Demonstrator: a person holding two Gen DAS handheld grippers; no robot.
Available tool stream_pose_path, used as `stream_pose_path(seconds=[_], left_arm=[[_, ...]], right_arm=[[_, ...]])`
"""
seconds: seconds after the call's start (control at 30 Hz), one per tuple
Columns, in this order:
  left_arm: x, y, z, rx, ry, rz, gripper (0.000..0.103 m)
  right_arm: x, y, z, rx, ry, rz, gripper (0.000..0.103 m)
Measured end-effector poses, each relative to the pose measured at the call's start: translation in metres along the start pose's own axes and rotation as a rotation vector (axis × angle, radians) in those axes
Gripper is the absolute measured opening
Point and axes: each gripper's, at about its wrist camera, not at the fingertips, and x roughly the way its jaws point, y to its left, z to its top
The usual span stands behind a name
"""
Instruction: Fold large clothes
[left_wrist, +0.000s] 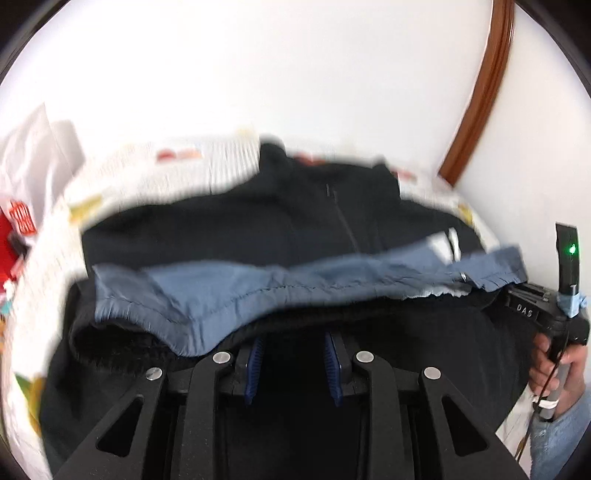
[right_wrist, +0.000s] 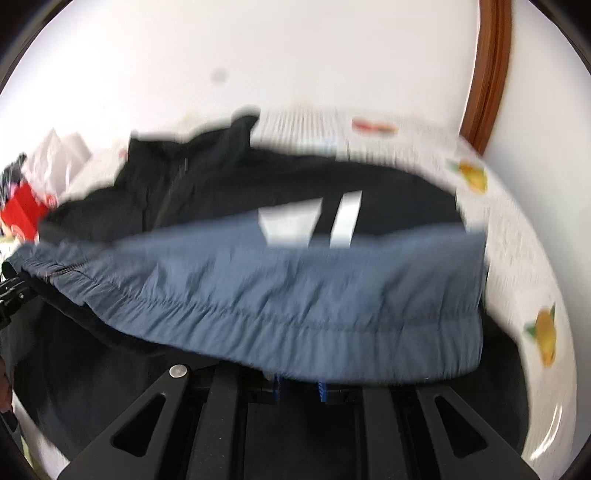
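A black zip jacket (left_wrist: 240, 225) with a blue-grey hem band (left_wrist: 266, 291) lies on a bed or table. The hem is lifted and folded back toward the collar. My left gripper (left_wrist: 293, 354) is shut on the hem's left part, with dark cloth between its blue pads (left_wrist: 255, 365). In the right wrist view the band (right_wrist: 295, 291) drapes over my right gripper (right_wrist: 298, 387), which is shut on the hem. White logo stripes (right_wrist: 343, 218) show just beyond the band. At the right edge of the left wrist view, a hand (left_wrist: 554, 365) holds the right gripper's handle.
The jacket rests on a white cloth with fruit prints (right_wrist: 517, 240). A red box (left_wrist: 18, 221) and white paper (left_wrist: 37, 155) sit at the far left. A brown wooden frame (left_wrist: 480, 92) runs up the white wall at the right.
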Motion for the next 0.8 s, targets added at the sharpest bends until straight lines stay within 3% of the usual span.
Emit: stream_pose_path(seconds=[0.1, 0.2, 0.47, 0.8], left_arm=[[-0.015, 0.009, 0.025, 0.003, -0.086, 0.040, 0.029], [-0.017, 0.020, 0.036, -0.001, -0.120, 0.095, 0.041], [0.031, 0.065, 0.027, -0.076, 0.010, 0.197, 0.041], [0.070, 0.059, 0.023, -0.072, 0.071, 0.223, 0.041]], right_arm=[[-0.008, -0.002, 0.026, -0.014, -0.086, 0.000, 0.014], [-0.009, 0.001, 0.043, -0.053, -0.142, -0.024, 0.018], [0.038, -0.022, 0.050, -0.082, -0.069, -0.124, 0.021], [0.075, -0.060, 0.048, -0.017, 0.004, -0.079, 0.021]])
